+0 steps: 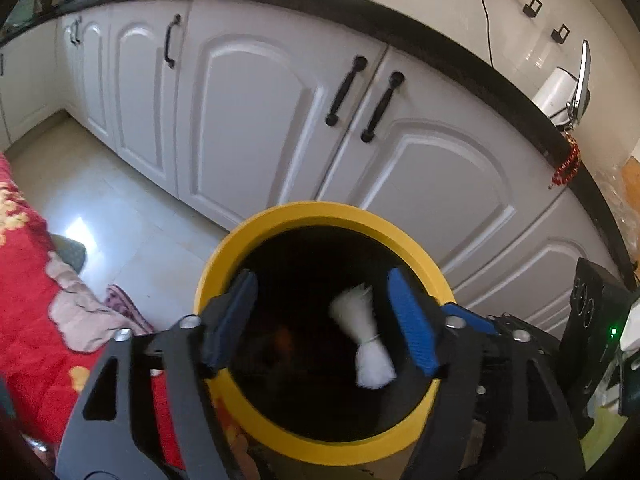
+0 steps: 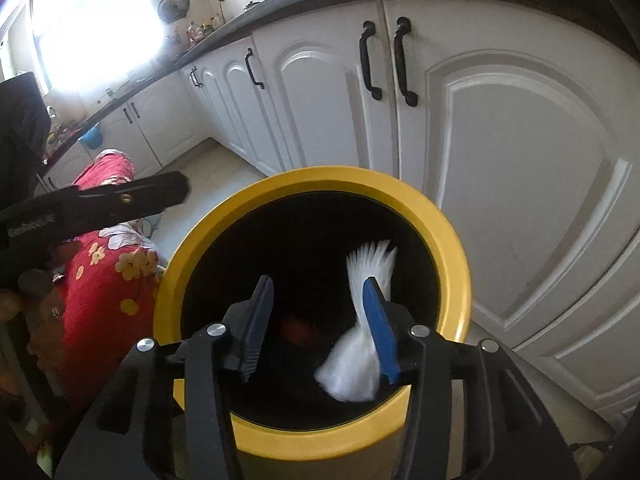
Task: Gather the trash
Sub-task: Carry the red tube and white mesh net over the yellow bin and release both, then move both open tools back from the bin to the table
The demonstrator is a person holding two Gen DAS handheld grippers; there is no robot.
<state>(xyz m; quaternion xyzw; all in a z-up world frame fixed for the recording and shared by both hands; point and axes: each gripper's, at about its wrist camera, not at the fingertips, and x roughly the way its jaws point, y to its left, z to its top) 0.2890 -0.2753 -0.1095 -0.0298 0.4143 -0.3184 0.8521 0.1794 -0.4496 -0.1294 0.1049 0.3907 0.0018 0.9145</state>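
Left wrist view: your left gripper (image 1: pixel 322 320) hung over the yellow-rimmed bin (image 1: pixel 320 216), jaws apart, empty. A white tied bundle (image 1: pixel 366 340) sat in the dark mouth, between the fingers, nearer the blue one. Right gripper (image 2: pixel 320 326) likewise spread above the bin; bundle beside its blue finger, apparently released to drop. Contact unclear.

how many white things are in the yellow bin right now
1 visible: a white bundle tied at the middle, in the right part of the yellow bin, beside the right gripper's blue finger. The dark interior may hide more.
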